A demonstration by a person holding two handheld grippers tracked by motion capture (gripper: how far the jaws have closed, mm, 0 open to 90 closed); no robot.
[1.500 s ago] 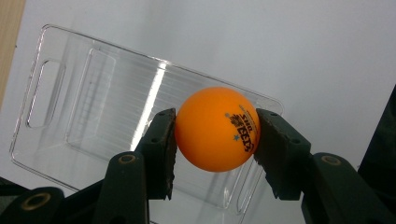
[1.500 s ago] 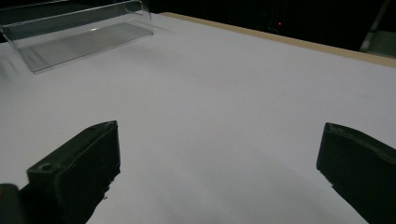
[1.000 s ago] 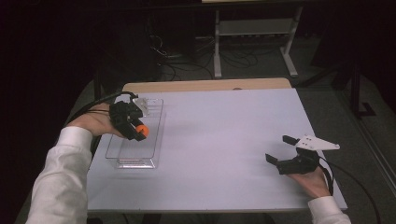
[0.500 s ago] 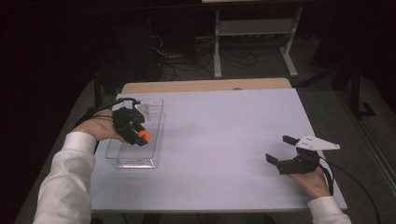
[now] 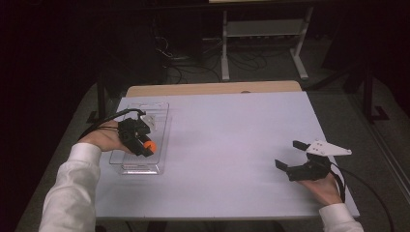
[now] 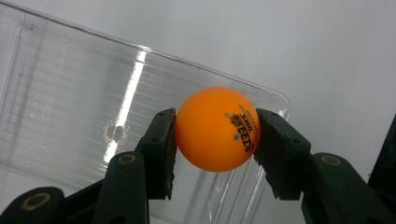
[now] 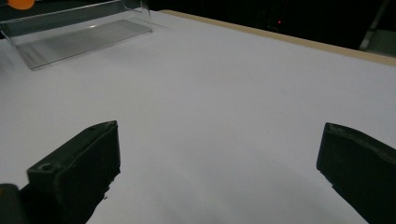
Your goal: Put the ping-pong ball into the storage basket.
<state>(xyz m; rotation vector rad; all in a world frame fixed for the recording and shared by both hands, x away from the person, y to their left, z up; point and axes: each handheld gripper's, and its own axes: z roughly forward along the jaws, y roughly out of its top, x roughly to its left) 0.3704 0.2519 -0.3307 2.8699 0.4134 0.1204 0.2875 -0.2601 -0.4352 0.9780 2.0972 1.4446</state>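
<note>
Orange and glossy, the ball (image 6: 216,129) sits pinched between the two black jaws of the left gripper (image 5: 142,144), held over the near end of the clear plastic tray (image 5: 138,166) that lies at the left side of the white table (image 5: 232,145). In the left gripper view the pads press on opposite sides of the ball, about at its widest part, with the ribbed tray floor and its rounded corner showing behind it. The step in hand looks like setting the ball into the tray, and to do it well I would bring it low, close to the floor and away from the corner — a ball let go from any height will bounce on hard plastic and may hop the low wall. Opening the jaws slowly and evenly should keep either pad from flicking it sideways. Being round, the ball has no long axis and points nowhere; its printed mark faces the camera, toward the right-hand pad. The tray does have one, running away from the person toward the far edge. The right gripper (image 5: 296,157) rests well apart near the right edge, jaws wide and empty.
</note>
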